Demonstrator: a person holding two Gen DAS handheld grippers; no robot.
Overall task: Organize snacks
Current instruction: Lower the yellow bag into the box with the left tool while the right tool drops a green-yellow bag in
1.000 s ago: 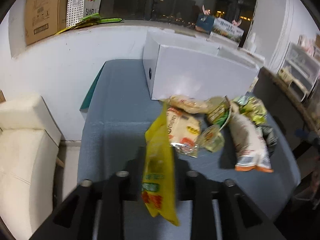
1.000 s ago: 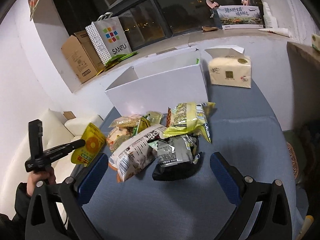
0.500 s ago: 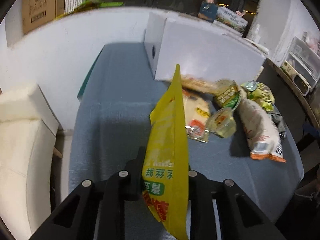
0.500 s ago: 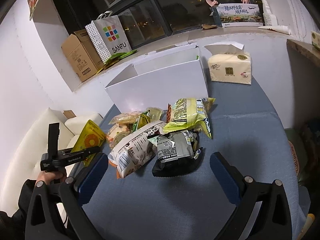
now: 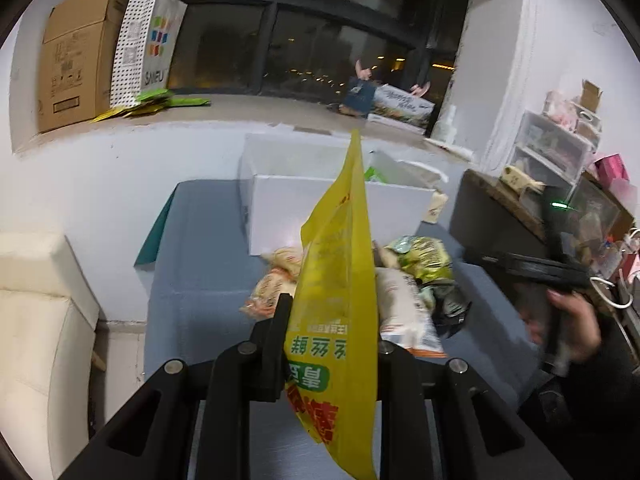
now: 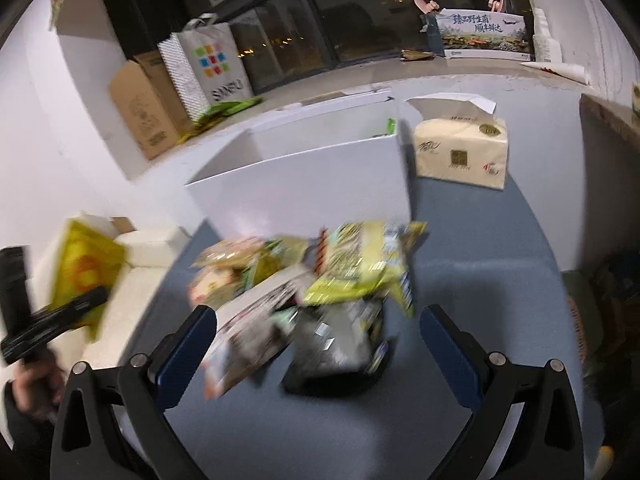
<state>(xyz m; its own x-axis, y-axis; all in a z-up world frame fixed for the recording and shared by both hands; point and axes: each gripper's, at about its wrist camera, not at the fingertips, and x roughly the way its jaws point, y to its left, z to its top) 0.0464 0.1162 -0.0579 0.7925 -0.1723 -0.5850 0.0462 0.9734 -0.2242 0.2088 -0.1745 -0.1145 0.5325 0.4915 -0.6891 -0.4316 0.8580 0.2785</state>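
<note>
- The left tongs (image 5: 332,344) are clamped on a yellow snack bag (image 5: 340,300), which stands on edge between the two black fingers (image 5: 276,344) and rises toward 12 o'clock in the left wrist view; the jaws have just been closing, with the bag between them.
- In the right wrist view the same yellow bag shows blurred at 9 o'clock, off the worktop (image 6: 480,248) and in front of a cream sofa (image 6: 140,264), with the person's hand (image 6: 32,384) on the black handle below it.
- The right tongs (image 6: 320,344) stand wide apart, blue pads (image 6: 188,344) at either side and nothing between them; they hang over the near end of the snack pile (image 6: 320,292).
- The pile lies on the blue worktop: a white bag (image 6: 248,328) toward 7 o'clock, a grey-and-black packet (image 6: 336,344) in the middle, a yellow-green bag (image 6: 360,264) beyond it, and smaller pale packets toward 10 o'clock. All of it is blurred.
- Just beyond the pile, at 12 o'clock, stands an open white box (image 6: 304,184), touching or nearly touching the farthest packets.
- Just beside the box, toward 1 o'clock, sits a cream tissue pack (image 6: 460,152).
- Farthest off, on the window ledge (image 6: 360,76), stand a cardboard box (image 6: 144,112) and a dotted paper bag (image 6: 208,68).
</note>
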